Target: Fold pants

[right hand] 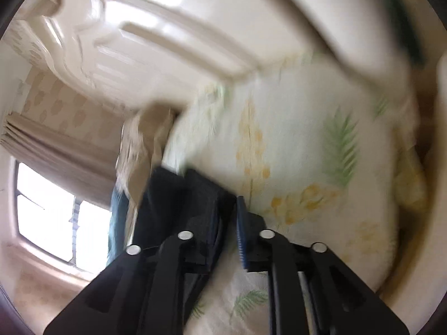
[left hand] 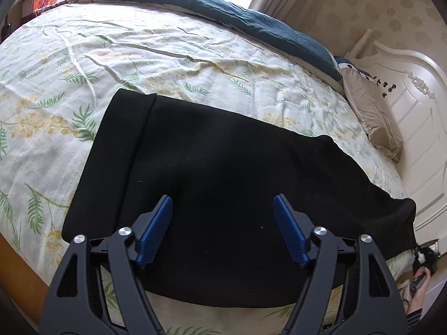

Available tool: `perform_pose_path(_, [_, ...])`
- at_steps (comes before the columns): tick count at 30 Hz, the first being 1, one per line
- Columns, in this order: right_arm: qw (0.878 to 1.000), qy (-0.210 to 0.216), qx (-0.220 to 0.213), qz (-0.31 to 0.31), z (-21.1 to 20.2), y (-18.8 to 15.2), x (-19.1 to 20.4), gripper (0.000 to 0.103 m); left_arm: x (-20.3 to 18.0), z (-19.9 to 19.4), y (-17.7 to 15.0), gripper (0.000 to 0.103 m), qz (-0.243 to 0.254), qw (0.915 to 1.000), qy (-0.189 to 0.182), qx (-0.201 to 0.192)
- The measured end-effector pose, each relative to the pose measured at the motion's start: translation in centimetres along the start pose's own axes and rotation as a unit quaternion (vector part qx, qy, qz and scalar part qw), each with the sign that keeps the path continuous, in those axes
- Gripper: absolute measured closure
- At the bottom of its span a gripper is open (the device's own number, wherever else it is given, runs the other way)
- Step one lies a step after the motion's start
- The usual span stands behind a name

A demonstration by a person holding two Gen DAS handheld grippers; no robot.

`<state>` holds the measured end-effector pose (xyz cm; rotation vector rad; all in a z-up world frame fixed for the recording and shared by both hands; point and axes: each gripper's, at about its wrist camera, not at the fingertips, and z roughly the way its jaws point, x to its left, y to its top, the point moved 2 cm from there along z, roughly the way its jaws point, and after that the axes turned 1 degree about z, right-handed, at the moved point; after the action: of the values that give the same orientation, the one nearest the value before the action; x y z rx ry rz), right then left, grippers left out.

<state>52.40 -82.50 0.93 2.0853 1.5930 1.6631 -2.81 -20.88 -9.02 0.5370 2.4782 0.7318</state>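
1. Bedroom setting: a bed with a leaf-and-flower print cover [left hand: 195, 64] fills both views, with a dark teal blanket [left hand: 223, 14] along the upper edge of the left view and a cream headboard [left hand: 413, 128] at the right.
2. My left gripper [left hand: 223, 203] sits at the bottom centre of its view, blue pads [left hand: 156, 229] spread wide with nothing between them. I judge it hangs just above the cloth, having no hold on anything.
3. Directly beyond those pads lie the black pants [left hand: 223, 173], flat on the bed, running from the waistband [left hand: 123, 153] at centre left toward the lower right, where the leg ends reach the bed's edge.
4. My right gripper [right hand: 223, 217] appears at the bottom centre of its blurred view. Its jaws are nearly together, and black fabric [right hand: 178, 195] is bunched between them, so I read it as pinching the leg end of the pants.
5. That pinch makes sense for the fold: I judge the right side is placed to carry the leg end over toward the waistband.
6. At the far lower right of the left view, a person's hand [left hand: 419, 279] holds a dark tool at the bed's edge.
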Motion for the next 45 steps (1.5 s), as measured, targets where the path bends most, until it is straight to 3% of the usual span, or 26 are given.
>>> perform_pose_path(3, [0.999, 0.039, 0.007, -0.023, -0.2, -0.6, 2.9, 0.077, -0.3, 0.3, 0.0, 0.022, 0.003, 1.0, 0.007, 0.001])
perform_pose_path(6, [0.995, 0.079, 0.061, -0.015, 3.6, -0.8, 5.3, 0.077, -0.6, 0.6, 0.0, 0.019, 0.004, 0.9999, 0.011, 0.0])
perform_pose_path(12, [0.991, 0.045, 0.118, 0.035, 10.0, -1.2, 5.4, 0.077, -0.6, 0.6, 0.1, 0.016, 0.002, 1.0, 0.008, -0.005])
perform_pose_path(19, [0.994, 0.033, 0.101, 0.04, 12.3, -1.5, 6.2, 0.071, -0.7, 0.7, 0.0, 0.013, -0.001, 1.0, 0.007, -0.005])
perform_pose_path(20, [0.994, 0.034, 0.101, 0.033, 12.5, -1.5, 6.3, 0.071, -0.7, 0.8, -0.1, 0.012, -0.003, 1.0, 0.007, -0.006])
perform_pose_path(21, [0.994, 0.038, 0.101, 0.026, 12.9, -1.5, 6.7, 0.079, -0.7, 0.8, -0.1, 0.012, -0.004, 1.0, 0.006, -0.006])
perform_pose_path(23, [0.992, 0.065, 0.107, 0.029, 12.8, -1.4, 6.8, 0.096, -0.6, 1.0, -0.1, 0.011, -0.005, 1.0, 0.007, -0.005])
perform_pose_path(31, [0.989, 0.134, 0.061, 0.021, 4.8, 1.3, 7.8, 0.097, -0.6, 1.1, 0.0, 0.01, -0.008, 0.9999, 0.005, -0.004])
perform_pose_path(34, [0.991, 0.116, 0.062, 0.011, 3.1, 1.0, 6.2, 0.097, -0.5, 1.2, 0.0, 0.01, -0.014, 0.9999, 0.002, -0.005])
perform_pose_path(39, [0.994, 0.072, 0.075, 0.037, 3.5, -0.7, 1.3, 0.098, -0.6, 1.3, 0.1, 0.01, -0.005, 0.9999, 0.008, -0.003])
perform_pose_path(45, [0.994, 0.069, 0.07, 0.054, 3.6, -1.3, -0.5, 0.098, -0.8, 1.3, 0.1, 0.01, 0.005, 0.9999, 0.016, 0.0])
